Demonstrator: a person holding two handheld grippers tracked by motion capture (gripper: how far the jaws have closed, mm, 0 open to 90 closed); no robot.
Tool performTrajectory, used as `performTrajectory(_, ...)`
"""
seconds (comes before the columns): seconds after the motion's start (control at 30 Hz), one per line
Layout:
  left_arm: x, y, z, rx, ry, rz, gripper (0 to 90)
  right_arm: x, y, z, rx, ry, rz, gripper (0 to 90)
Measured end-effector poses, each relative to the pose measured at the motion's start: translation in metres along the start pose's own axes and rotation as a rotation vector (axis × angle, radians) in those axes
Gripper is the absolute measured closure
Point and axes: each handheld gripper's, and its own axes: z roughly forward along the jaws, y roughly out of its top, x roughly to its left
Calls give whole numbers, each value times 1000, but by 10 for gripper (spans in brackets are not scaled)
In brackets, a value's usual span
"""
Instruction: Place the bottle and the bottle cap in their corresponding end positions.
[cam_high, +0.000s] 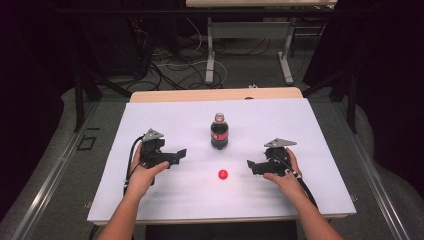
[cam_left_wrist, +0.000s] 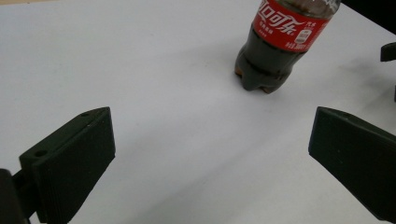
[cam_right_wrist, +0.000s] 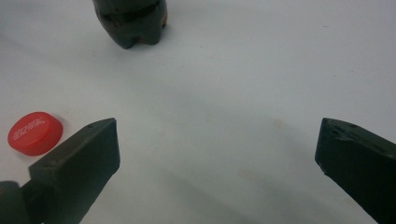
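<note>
A dark cola bottle (cam_high: 219, 132) with a red label stands upright and uncapped at the middle of the white table (cam_high: 300, 125). Its red cap (cam_high: 222, 174) lies loose on the table in front of it. My left gripper (cam_high: 176, 157) rests left of the bottle, pointing towards it, open with nothing between its jaws. In the left gripper view the bottle (cam_left_wrist: 275, 51) stands beyond the spread jaws of that gripper (cam_left_wrist: 211, 116). My right gripper (cam_high: 251, 167) sits right of the cap, open and holding nothing. The right gripper view has the cap (cam_right_wrist: 35, 133) just outside the left jaw of that gripper (cam_right_wrist: 217, 123), and the bottle's base (cam_right_wrist: 133, 23) farther off.
A wooden strip (cam_high: 215, 95) runs along the table's far edge. Behind it are cables on the floor (cam_high: 165, 70) and the white legs of another desk (cam_high: 210, 55). A bit of the right gripper (cam_left_wrist: 388, 51) pokes in at the right edge of the left gripper view.
</note>
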Motion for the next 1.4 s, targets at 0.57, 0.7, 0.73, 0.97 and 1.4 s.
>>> performTrajectory(0.57, 45, -25, -14, 6, 161, -102, 6, -35, -5, -6, -6, -85, 72, 0)
performTrajectory(0.7, 50, -30, -13, -1, 214, -97, 6, -45, -8, -7, -1, -103, 90, 0)
performTrajectory(0.73, 52, -31, -14, 12, 223, -99, 6, -47, -9, -7, -2, -109, 98, 0)
performTrajectory(0.97, 62, -42, -11, 21, 246, -144, 6, -57, -11, -8, -5, -121, 129, 0)
performTrajectory(1.4, 67, -47, -11, 19, 257, -179, 6, -62, -15, -6, 2, -136, 145, 0)
